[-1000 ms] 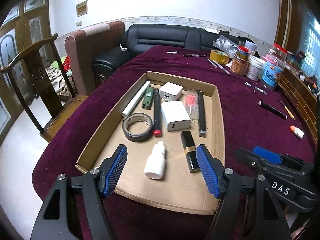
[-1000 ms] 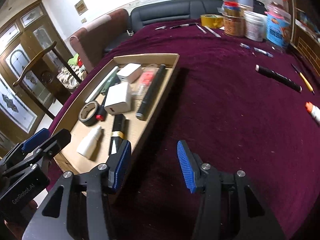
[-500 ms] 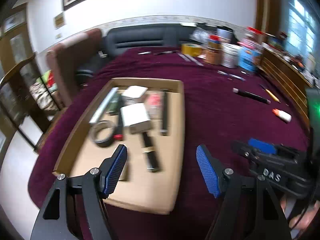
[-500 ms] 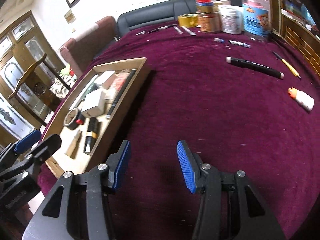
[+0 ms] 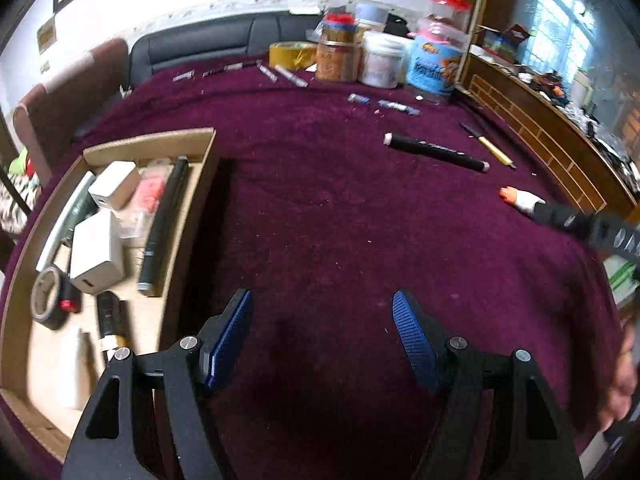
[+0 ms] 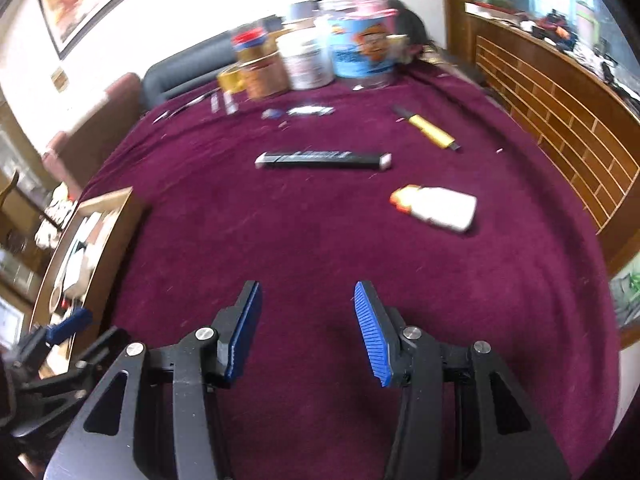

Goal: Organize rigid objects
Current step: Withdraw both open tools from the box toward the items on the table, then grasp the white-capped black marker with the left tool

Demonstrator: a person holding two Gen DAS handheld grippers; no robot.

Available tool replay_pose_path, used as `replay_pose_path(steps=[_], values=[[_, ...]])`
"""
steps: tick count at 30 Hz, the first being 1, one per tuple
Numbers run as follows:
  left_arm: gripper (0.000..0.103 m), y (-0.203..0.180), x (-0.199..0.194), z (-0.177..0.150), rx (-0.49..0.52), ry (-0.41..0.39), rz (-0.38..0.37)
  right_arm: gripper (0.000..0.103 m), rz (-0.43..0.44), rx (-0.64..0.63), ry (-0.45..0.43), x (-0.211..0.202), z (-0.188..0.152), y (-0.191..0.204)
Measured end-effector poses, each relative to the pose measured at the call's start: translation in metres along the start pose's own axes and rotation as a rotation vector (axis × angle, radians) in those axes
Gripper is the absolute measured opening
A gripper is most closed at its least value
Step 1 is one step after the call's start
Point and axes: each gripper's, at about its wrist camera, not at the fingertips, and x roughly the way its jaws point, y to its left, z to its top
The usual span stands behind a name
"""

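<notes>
A: Pictured ahead of the right gripper (image 6: 308,328): white squeeze bottle with an orange cap (image 6: 436,208), lying on its side on the maroon-clothed worktop (image 6: 280,240), up and to the right of the blue fingers (image 6: 370,332). Fingers parted, nothing between them.

B: Beyond it, a long black tube with white ends (image 6: 324,160) and a yellow-handled utility knife (image 6: 432,132), both well apart from the fingers. Left gripper (image 5: 322,340) likewise open and empty; cardboard tray (image 5: 192,216) to the left of its fingers, already stocked.

A: Bottle probably light, smooth plastic, likely to give a little under squeeze. Best taken across the flat white body, not the tapered cap end.

B: Tube looks stiff and apt to roll; mid-length hold advisable. Knife thin, low to the cloth, harder to pinch.
</notes>
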Motion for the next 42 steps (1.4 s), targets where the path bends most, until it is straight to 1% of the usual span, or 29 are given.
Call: replay_pose_path(steps=[2,5,6,7,8,9,11,13,15,17,18,19,20,21,24,25,26,27,28,30,31,33,34,36,37,38,39,41,42], values=[[0.066,0.0,0.01,-0.001,-0.014,0.013,0.003,0.046,-0.02,0.009,-0.008,0.004,0.016,-0.007],[0.066,0.001,0.025,-0.005,-0.03,0.05,-0.004,0.046,0.001,0.016,0.004,0.02,0.043,-0.009],[0.069,0.0,0.025,-0.006,-0.022,0.026,0.003,0.046,0.015,0.022,0.012,0.026,0.05,-0.01],[0.074,-0.001,0.026,-0.009,-0.009,0.008,0.014,0.046,0.033,0.036,0.028,0.037,0.062,-0.011],[0.077,0.0,0.027,-0.01,-0.009,0.014,0.003,0.046,0.047,0.049,0.039,0.044,0.069,-0.012],[0.083,0.001,0.027,-0.01,-0.011,0.007,-0.019,0.046,0.06,0.059,0.053,0.054,0.079,-0.013],[0.086,0.004,0.027,-0.01,-0.026,0.0,-0.057,0.046,0.063,0.05,0.078,0.071,0.094,-0.01],[0.097,0.003,0.029,-0.009,-0.026,-0.003,-0.077,0.046,0.066,0.035,0.098,0.089,0.107,-0.006],[0.101,-0.003,0.032,-0.008,0.0,0.004,-0.067,0.046,0.063,0.027,0.128,0.112,0.123,-0.004],[0.101,-0.005,0.034,-0.007,0.012,0.006,-0.053,0.046,0.043,0.053,0.17,0.136,0.132,-0.009],[0.101,-0.004,0.034,-0.007,0.007,0.003,-0.059,0.046,0.043,0.069,0.187,0.144,0.133,-0.012],[0.101,-0.003,0.033,-0.007,0.003,0.0,-0.065,0.046,0.065,0.087,0.226,0.155,0.132,-0.014],[0.101,-0.002,0.033,-0.007,0.002,-0.001,-0.066,0.05,0.096,0.093,0.257,0.159,0.129,-0.014],[0.101,-0.003,0.033,-0.007,0.003,-0.001,-0.065,0.053,0.124,0.082,0.251,0.153,0.124,-0.01],[0.101,-0.003,0.034,-0.007,0.004,-0.002,-0.064,0.053,0.471,0.11,0.412,0.144,0.096,0.001],[0.101,-0.003,0.034,-0.007,0.004,-0.002,-0.063,0.053,0.517,0.084,0.415,0.132,0.085,0.006],[0.101,-0.003,0.034,-0.007,0.004,-0.002,-0.062,0.053,0.5,0.038,0.356,0.112,0.075,0.008],[0.101,-0.003,0.034,-0.007,0.005,-0.001,-0.061,0.053,0.46,0.021,0.271,0.093,0.069,0.004],[0.101,-0.003,0.034,-0.007,0.006,-0.001,-0.059,0.053,0.409,0.038,0.185,0.077,0.064,-0.004],[0.101,-0.003,0.035,-0.007,0.008,0.0,-0.057,0.055,0.31,0.1,0.028,0.054,0.057,-0.023],[0.101,-0.003,0.035,-0.007,0.008,0.001,-0.057,0.056,0.262,0.157,-0.074,0.04,0.05,-0.038],[0.101,-0.003,0.034,-0.007,0.011,0.006,-0.061,0.058,0.22,0.224,-0.167,0.03,0.043,-0.057],[0.099,-0.003,0.033,-0.007,0.019,0.027,-0.066,0.058,0.222,0.271,-0.21,0.027,0.038,-0.071],[0.098,-0.005,0.026,-0.006,0.025,0.067,-0.096,0.058,0.229,0.322,-0.239,0.026,0.032,-0.09],[0.098,-0.005,0.018,-0.003,0.029,0.062,-0.117,0.058,0.214,0.346,-0.243,0.029,0.029,-0.099],[0.098,-0.007,0.009,0.001,0.043,0.043,-0.115,0.058,0.186,0.382,-0.22,0.033,0.027,-0.111],[0.098,-0.01,0.003,0.006,0.069,0.025,-0.098,0.059,0.191,0.408,-0.204,0.038,0.03,-0.113],[0.099,-0.021,0.001,0.018,0.156,-0.003,-0.028,0.059,0.28,0.495,-0.179,0.044,0.03,-0.128],[0.099,-0.027,0.005,0.021,0.191,-0.006,0.013,0.059,0.301,0.512,-0.173,0.046,0.03,-0.13]])
